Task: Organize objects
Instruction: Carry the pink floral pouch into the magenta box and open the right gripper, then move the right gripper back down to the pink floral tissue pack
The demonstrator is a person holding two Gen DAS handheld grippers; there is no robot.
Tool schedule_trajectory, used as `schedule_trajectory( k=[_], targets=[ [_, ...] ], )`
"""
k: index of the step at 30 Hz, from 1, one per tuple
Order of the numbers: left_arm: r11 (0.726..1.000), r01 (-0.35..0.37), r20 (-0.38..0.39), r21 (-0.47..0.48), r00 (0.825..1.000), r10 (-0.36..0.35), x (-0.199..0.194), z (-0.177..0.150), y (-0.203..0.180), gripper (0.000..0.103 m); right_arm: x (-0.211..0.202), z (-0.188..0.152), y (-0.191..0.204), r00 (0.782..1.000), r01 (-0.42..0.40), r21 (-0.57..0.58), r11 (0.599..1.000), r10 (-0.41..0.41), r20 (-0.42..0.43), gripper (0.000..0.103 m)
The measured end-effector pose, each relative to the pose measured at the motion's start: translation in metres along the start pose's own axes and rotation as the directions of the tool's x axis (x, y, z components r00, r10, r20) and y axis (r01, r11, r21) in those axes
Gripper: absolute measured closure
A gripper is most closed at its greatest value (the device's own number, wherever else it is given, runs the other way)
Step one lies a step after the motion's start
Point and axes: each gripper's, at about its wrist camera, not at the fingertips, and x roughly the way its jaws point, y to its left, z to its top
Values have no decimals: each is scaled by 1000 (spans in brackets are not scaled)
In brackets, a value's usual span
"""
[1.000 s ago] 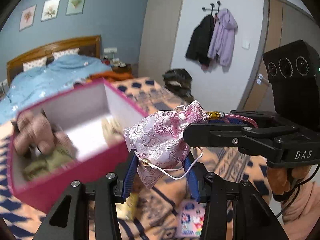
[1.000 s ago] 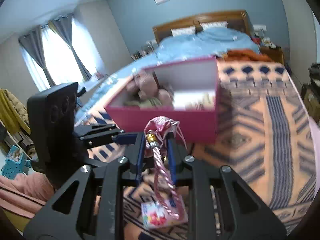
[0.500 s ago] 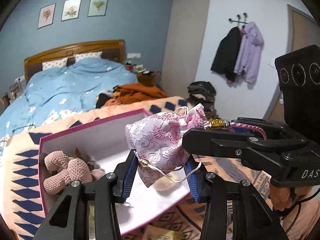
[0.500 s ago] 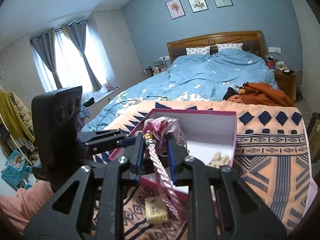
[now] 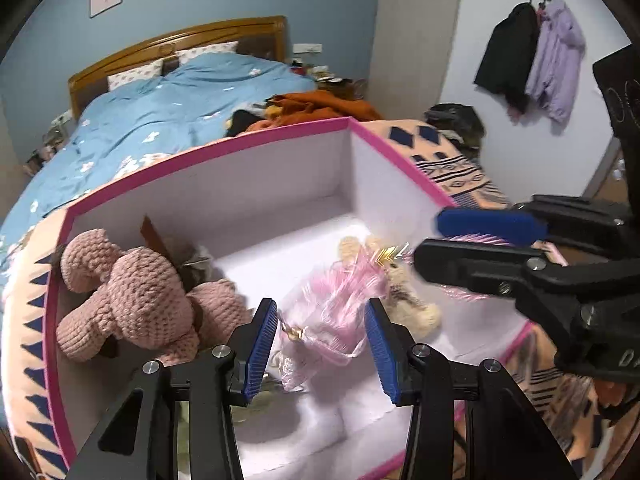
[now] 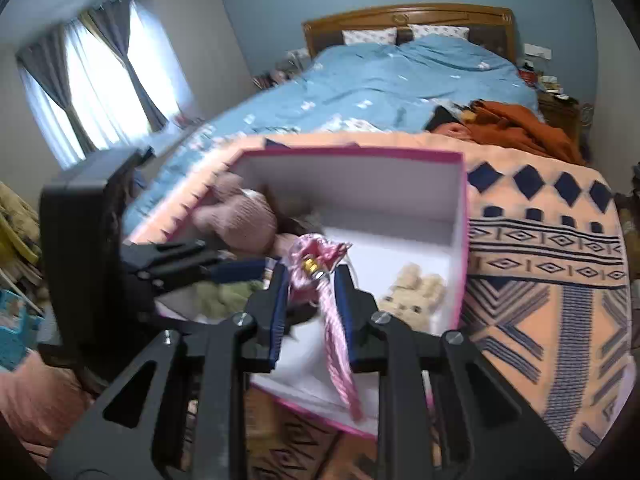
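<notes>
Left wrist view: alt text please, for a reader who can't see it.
A motion-blurred pink drawstring pouch hangs between the left gripper's parted blue pads, above an open pink box on a patterned blanket. The right gripper reaches in from the right at the pouch's gold-beaded neck; a knitted pink toy lies inside.

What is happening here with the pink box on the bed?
A person with a gripper in each hand is dropping a pink drawstring pouch into the open pink box. The left gripper is open, and the blurred pouch hangs between its fingers without touching them. The right gripper appears open around the pouch's twisted cord. A pink knitted toy and a beige plush already lie inside.
</notes>
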Motion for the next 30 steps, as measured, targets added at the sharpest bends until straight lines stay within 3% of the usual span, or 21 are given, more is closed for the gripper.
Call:
schedule_trajectory(
  k=[1, 5, 10, 18, 23, 27, 30],
  targets=[
    [1000, -5, 3, 4, 1000, 5, -1, -2, 0, 54, 2, -1, -3, 1000, 31, 5, 1000, -31, -7, 67],
    [999, -35, 44, 20, 998, 34, -13, -8, -4, 47, -4, -9, -13, 998, 56, 30, 998, -56, 1, 66],
    [997, -65, 163, 38, 985, 58, -49, -20, -11, 38, -24, -21, -11, 996, 67, 31, 997, -68, 49, 66],
    [996, 30, 293, 87, 955, -54, -117, -70, -28, 26, -78, -59, 3, 986, -31, 24, 999, 26, 163, 55],
    [990, 110, 251, 85, 960, -128, -120, -102, -41, 22, -92, -98, 9, 988, -89, 27, 996, 84, 132, 52],
    [978, 194, 165, 77, 965, -204, -104, -131, -59, 19, -90, -133, 12, 993, -98, 50, 994, 94, 78, 52],
    [974, 214, 95, 81, 971, -221, -88, -150, -77, 19, -78, -164, 13, 997, -75, 72, 995, 75, 13, 52]
  ],
)
